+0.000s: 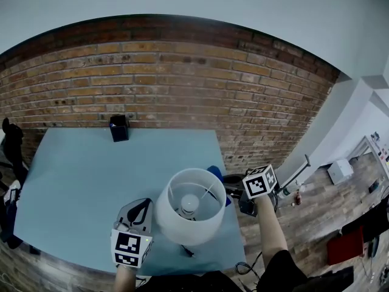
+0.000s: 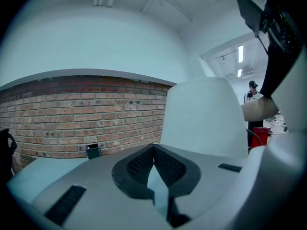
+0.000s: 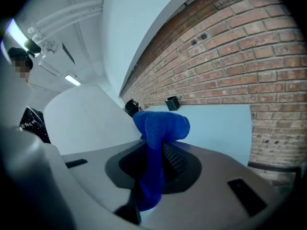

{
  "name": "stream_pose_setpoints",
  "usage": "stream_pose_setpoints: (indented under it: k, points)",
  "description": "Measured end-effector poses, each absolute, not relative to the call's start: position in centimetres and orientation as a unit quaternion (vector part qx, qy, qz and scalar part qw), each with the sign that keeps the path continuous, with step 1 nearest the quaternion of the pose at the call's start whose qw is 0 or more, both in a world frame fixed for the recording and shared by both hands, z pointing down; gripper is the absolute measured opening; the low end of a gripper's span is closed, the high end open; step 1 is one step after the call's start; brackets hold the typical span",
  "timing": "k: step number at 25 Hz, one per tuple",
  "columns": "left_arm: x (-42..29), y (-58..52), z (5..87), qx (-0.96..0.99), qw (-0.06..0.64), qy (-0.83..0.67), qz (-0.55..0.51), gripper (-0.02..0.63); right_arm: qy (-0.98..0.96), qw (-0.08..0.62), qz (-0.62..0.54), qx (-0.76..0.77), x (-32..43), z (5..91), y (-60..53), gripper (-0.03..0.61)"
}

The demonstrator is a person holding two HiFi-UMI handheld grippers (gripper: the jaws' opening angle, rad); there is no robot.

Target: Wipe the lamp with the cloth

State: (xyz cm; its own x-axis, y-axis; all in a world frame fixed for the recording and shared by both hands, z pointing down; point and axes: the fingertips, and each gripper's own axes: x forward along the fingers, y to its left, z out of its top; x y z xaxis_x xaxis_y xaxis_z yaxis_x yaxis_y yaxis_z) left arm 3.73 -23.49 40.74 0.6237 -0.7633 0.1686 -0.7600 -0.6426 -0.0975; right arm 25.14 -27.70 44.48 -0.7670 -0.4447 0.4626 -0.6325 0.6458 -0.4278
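Note:
A lamp with a white shade (image 1: pixel 189 207) stands near the front right of the light blue table (image 1: pixel 79 181), and its bulb shows inside from above. My left gripper (image 1: pixel 146 204) sits just left of the shade, shut with nothing in it. In the left gripper view its tips (image 2: pixel 153 147) meet, with the shade (image 2: pixel 204 116) close on the right. My right gripper (image 1: pixel 234 184) is at the shade's far right side, shut on a blue cloth (image 1: pixel 214 171). In the right gripper view the cloth (image 3: pixel 160 126) sticks up from the gripper (image 3: pixel 156 145), beside the shade (image 3: pixel 88 116).
A small black box (image 1: pixel 119 128) stands at the table's back edge against the brick wall (image 1: pixel 182 84). The lamp's dark cable (image 1: pixel 187 251) lies at the front edge. The table's right edge runs just under my right gripper. A person (image 2: pixel 253 92) stands far off.

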Motion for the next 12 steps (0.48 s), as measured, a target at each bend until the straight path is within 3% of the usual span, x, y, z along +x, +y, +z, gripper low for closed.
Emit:
stream_pose_setpoints:
  k: [5, 12]
  points:
    - [3.7, -23.8, 41.1, -0.901, 0.009, 0.423, -0.102, 0.009, -0.879, 0.221, 0.276, 0.320, 26.1, 46.0, -28.4, 0.066]
    - [3.6, -23.7, 41.1, -0.901, 0.001, 0.421, -0.103, 0.009, -0.930, 0.094, 0.240, 0.261, 23.8, 36.6, -30.0, 0.066]
